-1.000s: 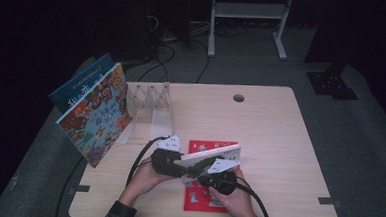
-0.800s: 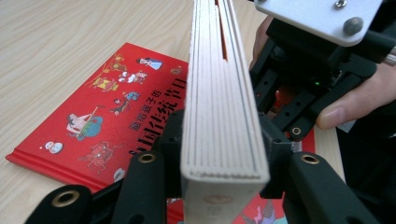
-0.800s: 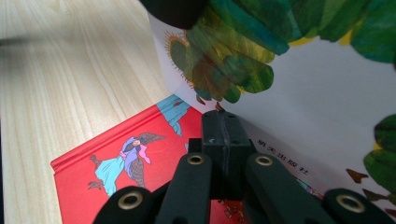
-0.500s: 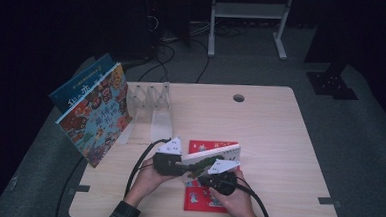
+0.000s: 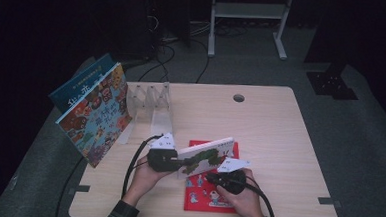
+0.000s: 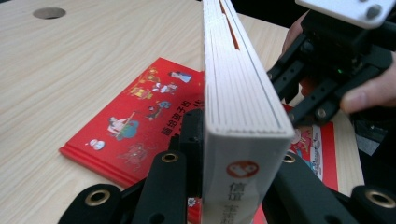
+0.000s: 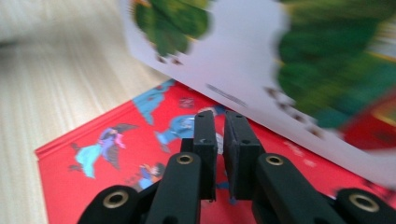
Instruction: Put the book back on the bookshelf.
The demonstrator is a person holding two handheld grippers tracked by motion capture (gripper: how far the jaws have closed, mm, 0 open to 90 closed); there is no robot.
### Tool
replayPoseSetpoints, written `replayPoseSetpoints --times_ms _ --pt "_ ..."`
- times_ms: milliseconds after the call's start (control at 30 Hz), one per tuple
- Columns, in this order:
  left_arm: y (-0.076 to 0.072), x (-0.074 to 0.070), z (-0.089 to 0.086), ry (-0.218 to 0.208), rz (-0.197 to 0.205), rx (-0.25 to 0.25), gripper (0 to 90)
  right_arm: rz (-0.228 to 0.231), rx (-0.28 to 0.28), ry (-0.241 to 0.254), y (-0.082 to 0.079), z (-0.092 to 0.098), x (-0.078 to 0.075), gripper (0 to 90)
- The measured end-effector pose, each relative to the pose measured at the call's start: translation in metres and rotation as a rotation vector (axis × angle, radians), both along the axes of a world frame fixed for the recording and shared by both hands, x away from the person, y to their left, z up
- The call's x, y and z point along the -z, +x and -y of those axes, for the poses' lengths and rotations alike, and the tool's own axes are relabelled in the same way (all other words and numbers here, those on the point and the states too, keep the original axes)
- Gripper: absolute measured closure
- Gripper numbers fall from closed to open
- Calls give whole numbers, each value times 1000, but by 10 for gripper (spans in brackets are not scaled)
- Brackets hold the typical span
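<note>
— Where's the white book?

— Lifted over the red book, at six o'clock on the table. The left gripper clamps its spine end; stiff board, light, glossy, so grip that thick edge.

— And the right gripper?

— Its jaws have just been parting slightly, nothing between them. Pale wood top, a rack at ten o'clock, dark room.

Left gripper jaws just closed in, now clamped on white book spine. Right gripper jaws just cracked apart, narrow gap, nothing between; book cover at its 1 o'clock, off the pads.
</note>
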State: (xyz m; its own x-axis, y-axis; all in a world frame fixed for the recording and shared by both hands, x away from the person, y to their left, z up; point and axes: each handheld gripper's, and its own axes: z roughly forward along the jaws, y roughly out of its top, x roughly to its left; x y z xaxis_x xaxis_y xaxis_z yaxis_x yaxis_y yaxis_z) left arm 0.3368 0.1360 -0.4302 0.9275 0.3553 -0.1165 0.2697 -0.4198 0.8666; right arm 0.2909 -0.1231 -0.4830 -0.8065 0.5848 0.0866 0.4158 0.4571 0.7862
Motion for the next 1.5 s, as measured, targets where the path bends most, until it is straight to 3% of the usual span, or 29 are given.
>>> replayPoseSetpoints --times_ms 267,600,733,1033,1133,1367,1500 --pt "0 -10 -16 -27 2 -37 753 10 96 14 9 32 -5 757" --pt "-2 -22 -43 -71 11 -86 752 30 277 -30 27 78 1 434" --pt "-3 -27 -56 -89 15 -111 752 21 336 -43 33 93 5 405" --pt "-7 -32 -80 -105 14 -148 752 -7 408 -84 41 113 16 398" --pt "-9 -34 -88 -114 10 -157 752 1 425 -77 42 116 18 408" --pt "-12 -37 -109 -131 15 -199 752 8 464 -94 46 121 19 295" --pt "-15 -39 -123 -142 16 -219 752 6 469 -96 46 121 19 285"
